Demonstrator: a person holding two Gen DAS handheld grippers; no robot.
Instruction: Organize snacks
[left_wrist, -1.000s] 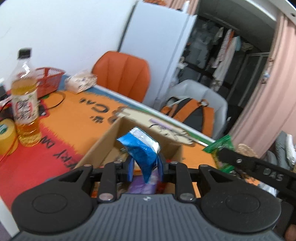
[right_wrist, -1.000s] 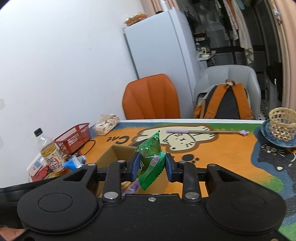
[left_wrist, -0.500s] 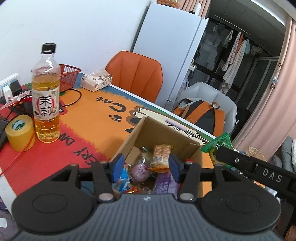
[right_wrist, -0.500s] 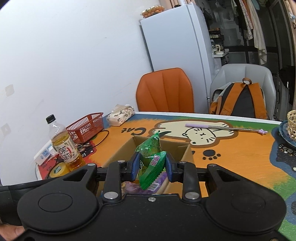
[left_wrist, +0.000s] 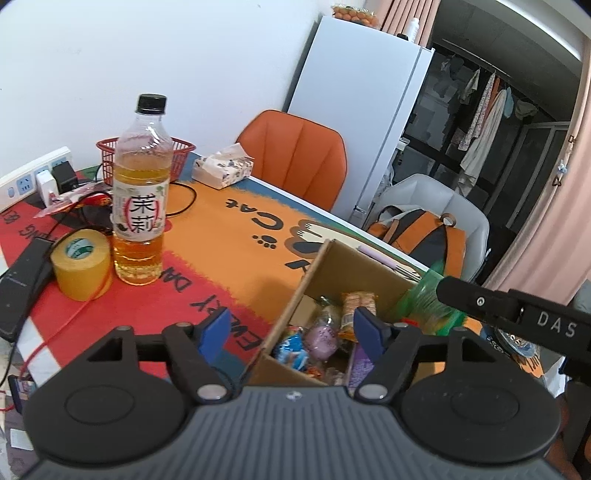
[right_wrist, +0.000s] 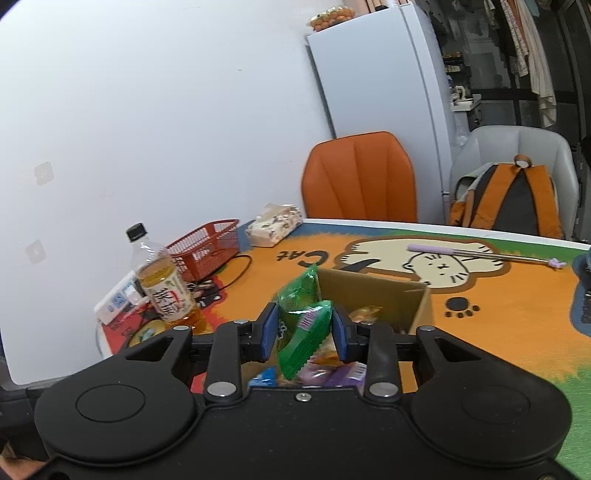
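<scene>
In the left wrist view, the left gripper (left_wrist: 291, 332) hangs over the near-left corner of the cardboard box (left_wrist: 317, 275) with its 2 blue-padded fingers (left_wrist: 214, 328) spread wide and nothing between them. Inside the box lie a blue packet (left_wrist: 293, 352), a pink packet (left_wrist: 324, 338) and an orange-brown packet (left_wrist: 356, 308). On the mat to the left stand a tea bottle (left_wrist: 142, 192) and, just beside it, a roll of yellow tape (left_wrist: 81, 264). At the box's right edge the green snack bag (left_wrist: 428, 299) shows in the right gripper. In the right wrist view, the right gripper (right_wrist: 303, 332) is clamped on the green snack bag (right_wrist: 301, 325), held upright above the near end of the cardboard box (right_wrist: 373, 291). A red basket (right_wrist: 207, 249) and tissue pack (right_wrist: 275, 223) sit further left.
</scene>
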